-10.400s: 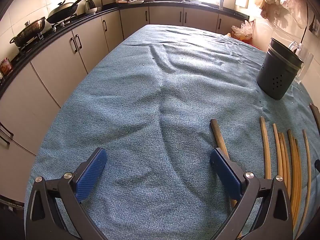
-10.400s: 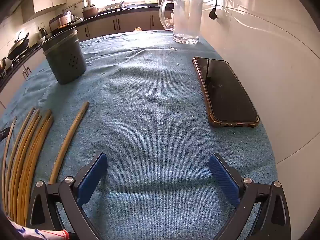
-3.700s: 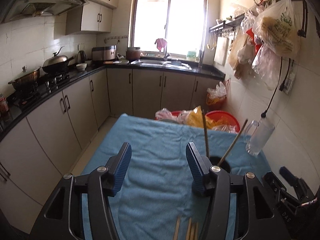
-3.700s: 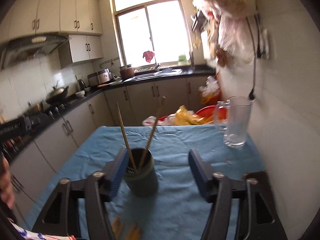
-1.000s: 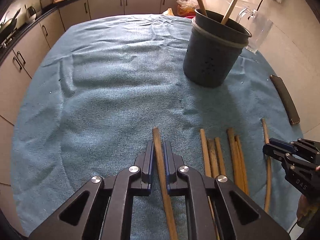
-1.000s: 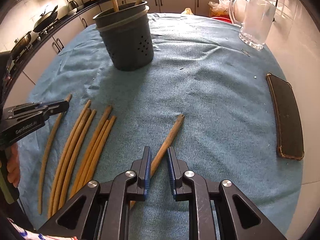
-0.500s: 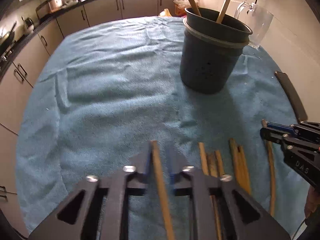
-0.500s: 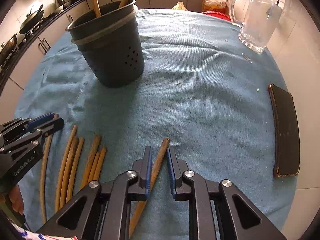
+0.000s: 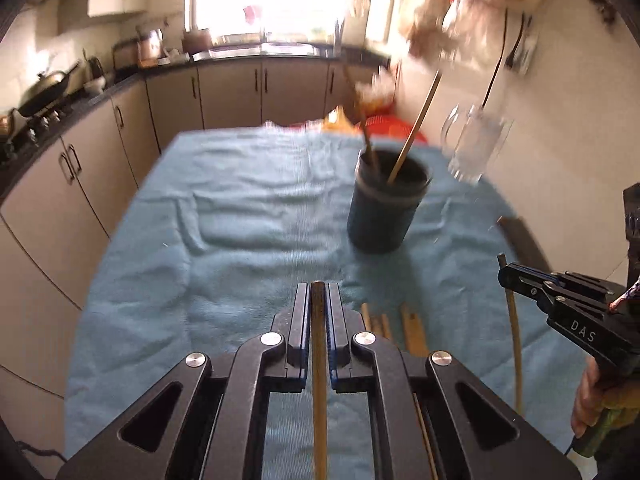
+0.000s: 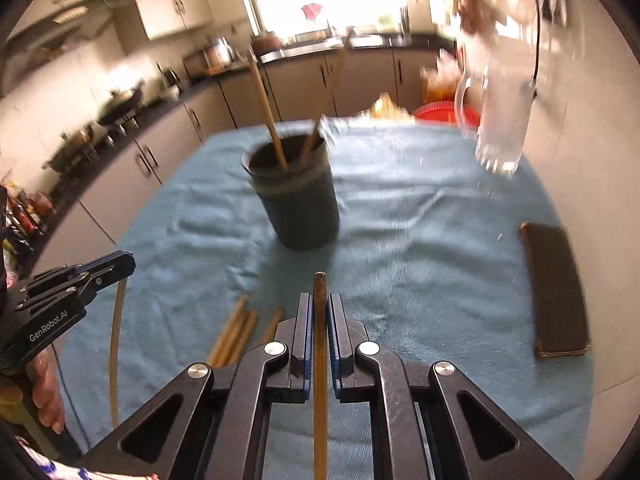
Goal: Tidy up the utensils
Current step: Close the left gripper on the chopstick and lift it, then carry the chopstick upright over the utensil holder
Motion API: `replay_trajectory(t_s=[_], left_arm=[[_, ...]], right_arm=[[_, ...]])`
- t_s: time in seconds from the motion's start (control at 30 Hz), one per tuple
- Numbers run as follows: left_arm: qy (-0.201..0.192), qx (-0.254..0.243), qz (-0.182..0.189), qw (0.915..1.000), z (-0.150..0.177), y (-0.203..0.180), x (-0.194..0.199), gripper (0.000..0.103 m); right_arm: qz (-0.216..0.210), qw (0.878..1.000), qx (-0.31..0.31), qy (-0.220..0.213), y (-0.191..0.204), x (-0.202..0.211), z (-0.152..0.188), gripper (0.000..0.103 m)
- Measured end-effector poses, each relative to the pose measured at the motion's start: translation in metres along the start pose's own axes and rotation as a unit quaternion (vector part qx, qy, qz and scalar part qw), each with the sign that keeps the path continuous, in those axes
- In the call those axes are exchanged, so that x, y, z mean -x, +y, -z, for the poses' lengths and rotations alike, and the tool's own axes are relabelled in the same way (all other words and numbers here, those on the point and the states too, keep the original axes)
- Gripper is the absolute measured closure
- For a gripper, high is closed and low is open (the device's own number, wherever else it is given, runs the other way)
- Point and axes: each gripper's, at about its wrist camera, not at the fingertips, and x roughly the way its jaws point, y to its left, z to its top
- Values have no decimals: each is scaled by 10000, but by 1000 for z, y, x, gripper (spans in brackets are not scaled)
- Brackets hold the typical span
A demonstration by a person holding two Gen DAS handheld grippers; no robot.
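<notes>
while half a second ago both cameras look steeply down on the blue cloth, they now look more level across the table, toward the cabinets and the bright window, so both grippers are lifted and tilted up, each with a chopstick. i judge this as the carry step: the two picked sticks leave the row and go to the dark holder, where two chopsticks already stand leaning.

in the left wrist view the holder stands at about 1 o'clock from the left gripper, well apart, with the glass jug behind it toward 2 o'clock. in the right wrist view it stands at about 11 o'clock from the right gripper, the jug at 1 o'clock and the phone flat on the cloth at 3 o'clock.

the remaining chopsticks lie on the cloth just beside the left gripper, at its lower right, so several are not yet put away.

the left gripper is pressed together on its chopstick, whose tip reaches only to the ends of the pads. the right gripper pinches its own chopstick, and here the tip stands out a little beyond the pads, pointing to 12 o'clock.
</notes>
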Motion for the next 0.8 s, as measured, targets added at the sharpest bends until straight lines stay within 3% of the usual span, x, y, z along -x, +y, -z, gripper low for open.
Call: replay_trajectory(t_s=[0.3, 0.6, 0.8], left_arm=[[-1058, 16, -217, 9941, 18, -13, 101, 96], [-1687, 17, -122, 9856, 19, -25, 141, 96], [-1911, 156, 49, 9814, -19, -28, 140, 96]], right_arm=[[-104, 9964, 208, -820, 15, 77, 16, 96], [-129, 9910, 249, -1306, 19, 119, 19, 96], [-134, 9863, 77, -1641, 12, 122, -4, 96]])
